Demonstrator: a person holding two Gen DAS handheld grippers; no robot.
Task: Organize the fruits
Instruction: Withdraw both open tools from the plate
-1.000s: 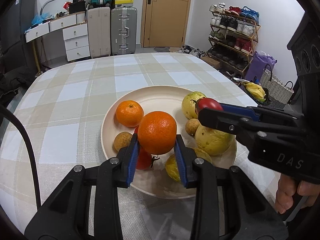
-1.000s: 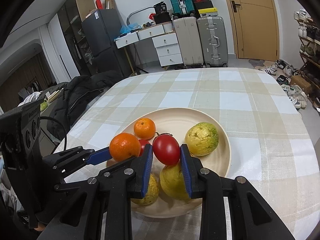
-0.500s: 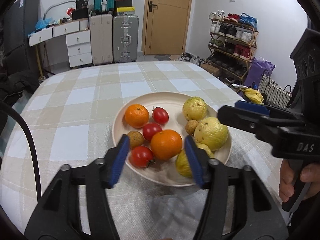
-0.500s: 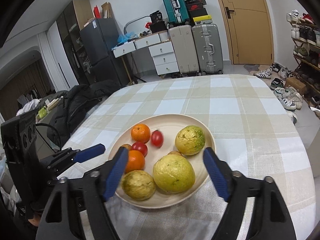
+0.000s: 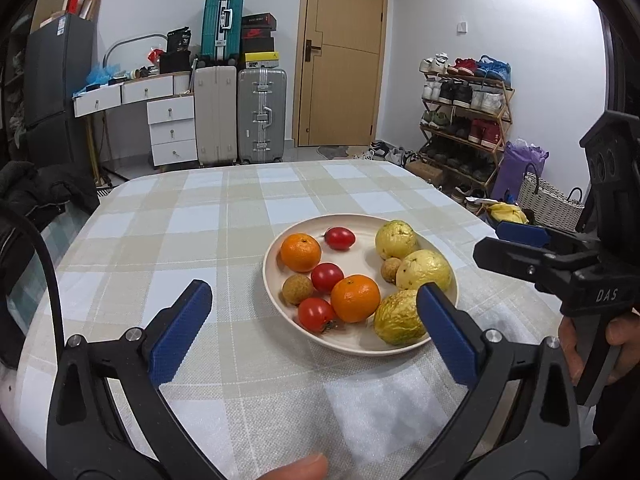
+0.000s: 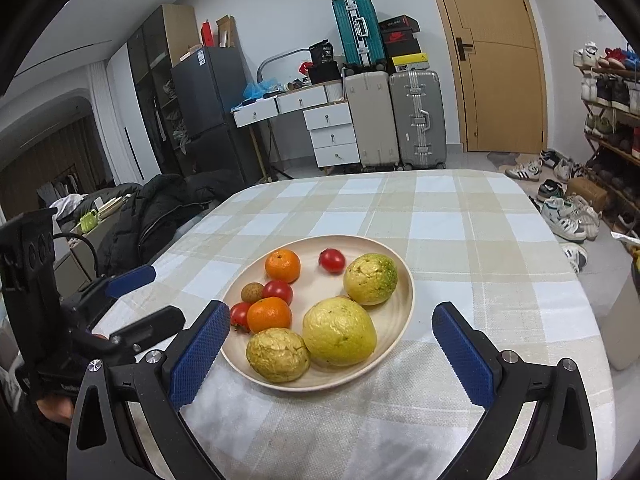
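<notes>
Left wrist view: round cream plate (image 5: 276, 280) on checked tablecloth holds every fruit, both blue-padded grippers, left gripper (image 5: 316, 328) and right gripper (image 6: 332, 356), spread empty nearby; judged best withdrawn without nudging its rim.

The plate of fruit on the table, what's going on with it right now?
A person holds a handheld gripper in each hand over a checked tablecloth. Both the left gripper and the right gripper are open and empty, hanging just short of the plate. All the fruit lies on the plate: two oranges, three tomatoes, three yellow-green fruits and two small brown ones.
</notes>
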